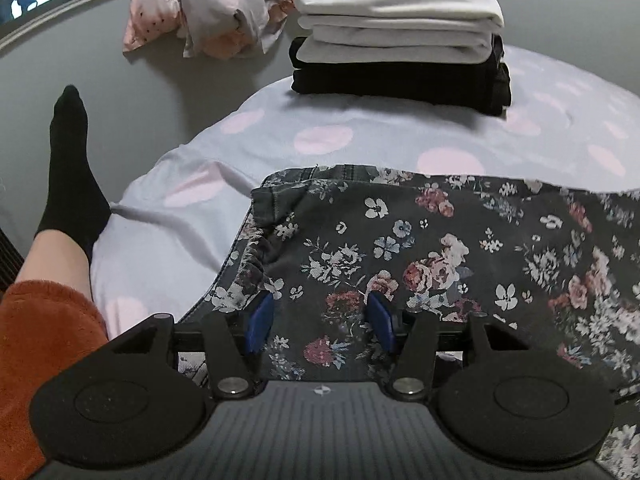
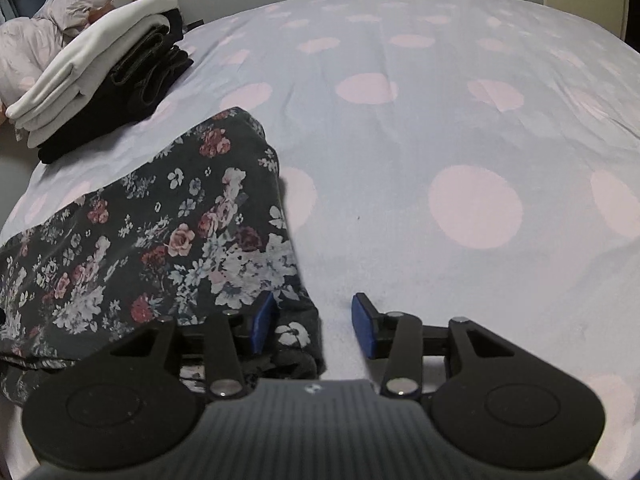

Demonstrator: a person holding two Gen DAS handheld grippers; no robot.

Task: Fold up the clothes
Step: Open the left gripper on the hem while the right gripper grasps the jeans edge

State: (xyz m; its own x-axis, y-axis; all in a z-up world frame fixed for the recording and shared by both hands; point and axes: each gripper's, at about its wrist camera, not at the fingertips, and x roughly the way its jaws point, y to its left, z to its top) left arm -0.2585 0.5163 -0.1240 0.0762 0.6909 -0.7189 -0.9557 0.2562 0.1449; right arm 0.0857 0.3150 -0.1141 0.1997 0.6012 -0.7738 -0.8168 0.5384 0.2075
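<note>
A dark floral garment (image 1: 440,248) lies flat on the polka-dot bed; its gathered waistband is at the left. It also shows in the right wrist view (image 2: 160,240), with its right edge near my fingers. My left gripper (image 1: 322,320) is open, its blue pads just above the near part of the garment. My right gripper (image 2: 314,326) is open and straddles the garment's right near corner, left pad over the cloth, right pad over the bare sheet.
A stack of folded white and black clothes (image 1: 400,40) stands at the far side of the bed (image 2: 440,120); the stack also shows in the right wrist view (image 2: 104,68). Unfolded pink and grey laundry (image 1: 208,8) lies beyond it. A person's leg in a black sock (image 1: 68,168) is at the left.
</note>
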